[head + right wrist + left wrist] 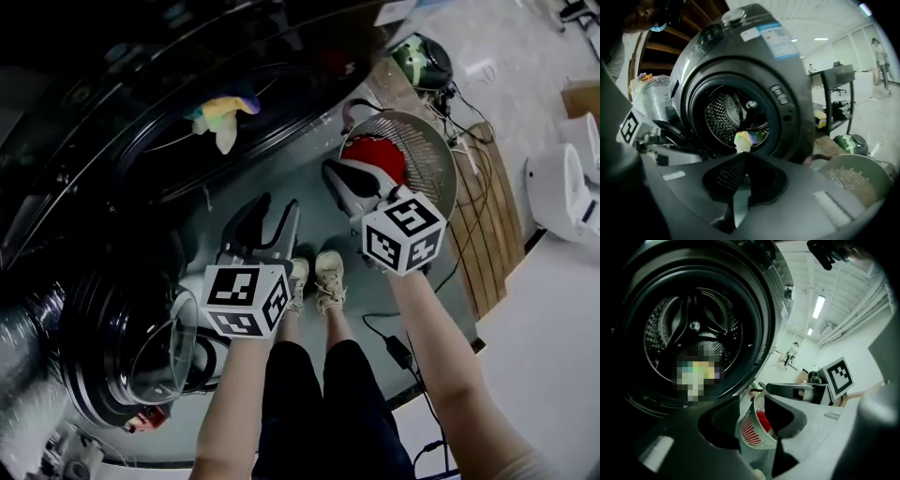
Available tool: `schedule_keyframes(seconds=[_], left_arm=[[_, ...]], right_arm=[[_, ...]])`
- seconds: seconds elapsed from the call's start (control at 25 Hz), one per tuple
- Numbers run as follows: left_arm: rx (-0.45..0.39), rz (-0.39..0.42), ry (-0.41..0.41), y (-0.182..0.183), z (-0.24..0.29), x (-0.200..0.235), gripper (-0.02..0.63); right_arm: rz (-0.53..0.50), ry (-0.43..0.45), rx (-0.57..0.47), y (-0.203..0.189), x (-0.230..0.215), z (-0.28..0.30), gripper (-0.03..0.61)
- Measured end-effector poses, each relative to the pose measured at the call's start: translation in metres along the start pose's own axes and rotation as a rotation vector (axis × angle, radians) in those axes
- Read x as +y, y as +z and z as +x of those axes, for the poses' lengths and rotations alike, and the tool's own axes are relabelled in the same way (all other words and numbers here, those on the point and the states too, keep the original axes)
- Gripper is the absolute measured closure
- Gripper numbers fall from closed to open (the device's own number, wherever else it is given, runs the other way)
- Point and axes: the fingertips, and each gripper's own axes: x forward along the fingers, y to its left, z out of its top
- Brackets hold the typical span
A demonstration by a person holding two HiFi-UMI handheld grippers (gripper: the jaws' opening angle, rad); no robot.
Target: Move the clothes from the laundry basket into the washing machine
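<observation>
So closest to the camera you've got the person's legs and shoes (pixel 328 277) on the floor, and both forearms reaching forward with the marker cubes on top.

The left claw (pixel 277 208) (pixel 752 401) is spread apart with nothing between its fingers. Through the gap, its own view shows the laundry basket (pixel 750 430) just past the tips, with a red garment (pixel 761 420) inside. Left of and behind this claw, the washer's round glass door (pixel 155 352) is swung open.

The right claw (pixel 336 173) (pixel 743 157) is pressed together at the tips and, as far as I can see, isn't gripping anything. In the head view it sits right at the near rim of the basket (pixel 441 159), just beside the red garment (pixel 375 157) but not pinching it. In its own view the basket (pixel 853 180) is off to the right of the tips.

Further out from both claws is the washing machine (pixel 112 122) (pixel 787 93) with its drum open. A pastel yellow-and-white piece of clothing (pixel 220 117) (pixel 743 139) lies at the drum's lower lip, straight ahead of the right claw's tips and well clear of them.
</observation>
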Motion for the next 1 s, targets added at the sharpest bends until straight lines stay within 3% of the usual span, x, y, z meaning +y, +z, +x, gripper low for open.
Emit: schedule_keyframes(seconds=[0.16, 0.36, 0.44, 0.6, 0.76, 1.0], left_arm=[[0.039, 0.067, -0.082, -0.002, 0.032, -0.046, 0.612], [0.169, 0.147, -0.197, -0.031, 0.072, -0.092, 0.612], [0.206, 0.162, -0.211, -0.044, 0.087, -0.104, 0.612], [0.235, 0.205, -0.245, -0.056, 0.107, -0.117, 0.612], [0.210, 0.228, -0.205, -0.053, 0.127, -0.108, 0.612], [0.179, 0.233, -0.178, -0.048, 0.148, -0.088, 0.612]], right_arm=[[0.097, -0.073, -0.015, -0.029, -0.045, -0.058, 0.549], [0.214, -0.302, -0.006, -0.076, -0.123, -0.091, 0.548], [0.263, -0.353, 0.003, -0.091, -0.154, -0.090, 0.488], [0.336, -0.410, 0.039, -0.121, -0.191, -0.068, 0.417], [0.362, -0.444, 0.113, -0.149, -0.222, -0.043, 0.321], [0.311, -0.482, 0.282, -0.206, -0.265, -0.015, 0.282]])
